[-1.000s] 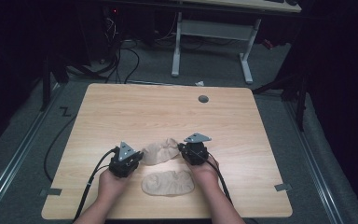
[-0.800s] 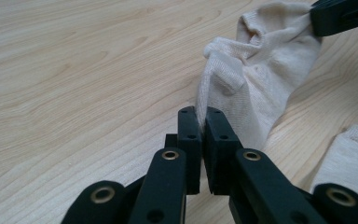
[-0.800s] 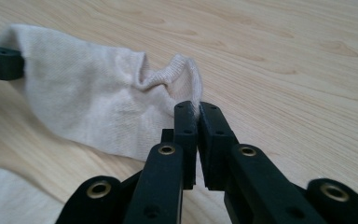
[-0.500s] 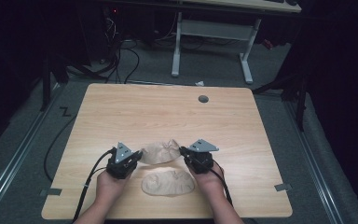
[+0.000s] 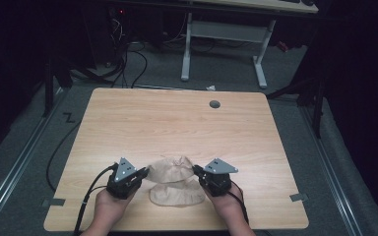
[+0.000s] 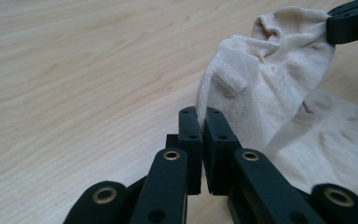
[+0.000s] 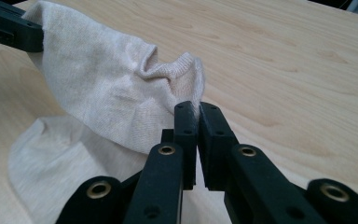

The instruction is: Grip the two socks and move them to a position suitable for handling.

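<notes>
Socks: two beige socks at near edge of table, centre, between the two grippers
Table (image 5: 177,123): light wood top, grey round cap (image 5: 214,104) near far edge, right of centre; bare apart from socks and grippers
Floor (image 5: 24,147): grey carpet around table, black cables trailing at far left, white desk legs (image 5: 221,44) beyond
Lower sock (image 5: 177,195): flat on table, nearest the person; in left gripper view (image 6: 326,144) lies under and right of the held one
Upper sock (image 5: 172,169): lifted and stretched between both grippers, bunched in the middle, hangs over far edge of lower sock; looks to touch it, cannot tell for sure
Left gripper (image 5: 140,174): jaws closed, pinching left end of upper sock; in left gripper view (image 6: 200,126) fabric edge caught between jaw tips
Right gripper (image 5: 197,172): jaws closed, pinching right end of upper sock; in right gripper view (image 7: 196,116) cuff edge clamped between tips
Left hand (image 5: 109,206): wraps left gripper from below, cable trailing toward near edge
Right hand (image 5: 226,204): wraps right gripper, forearm enters from bottom
Grey plates: one on top of each gripper
</notes>
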